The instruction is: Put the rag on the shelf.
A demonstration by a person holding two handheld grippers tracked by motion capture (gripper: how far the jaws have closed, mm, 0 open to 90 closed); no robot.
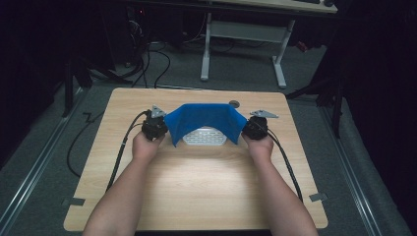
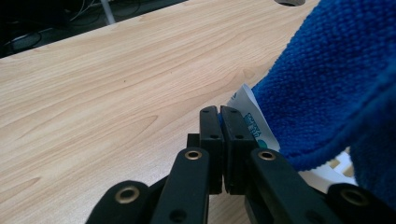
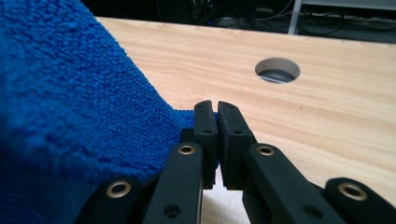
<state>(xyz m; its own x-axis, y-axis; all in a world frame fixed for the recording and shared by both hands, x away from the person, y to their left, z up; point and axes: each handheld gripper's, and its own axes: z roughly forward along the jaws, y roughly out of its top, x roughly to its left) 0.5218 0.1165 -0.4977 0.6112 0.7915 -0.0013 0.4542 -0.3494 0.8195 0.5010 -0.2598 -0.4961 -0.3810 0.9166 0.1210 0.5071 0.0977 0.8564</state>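
Two forearms came in from the near edge of the table (image 1: pixel 196 196), and each hand held a gripper at one end of a blue cloth (image 1: pixel 204 119). The left gripper (image 1: pixel 158 127) and the right gripper (image 1: pixel 252 127) were both clamped on a corner of the cloth, with the jaws pressed together on the fabric. The cloth hung between them like a curved wall, just above a white perforated basket (image 1: pixel 205 136) near the middle of the table. The biggest risk was probably that one thin corner slipped out of the jaws, because only a small bit of fabric was pinched; then the cloth would fall unevenly over the basket. The lower edge could also catch on the basket and drag it. The surface was pale wood with a round cable hole (image 1: pixel 234 103) behind the cloth. The room around was dark, with grey carpet, loose cables and a white desk frame (image 1: pixel 243 44) behind. A small white label (image 2: pixel 250 116) showed beside the left jaws.
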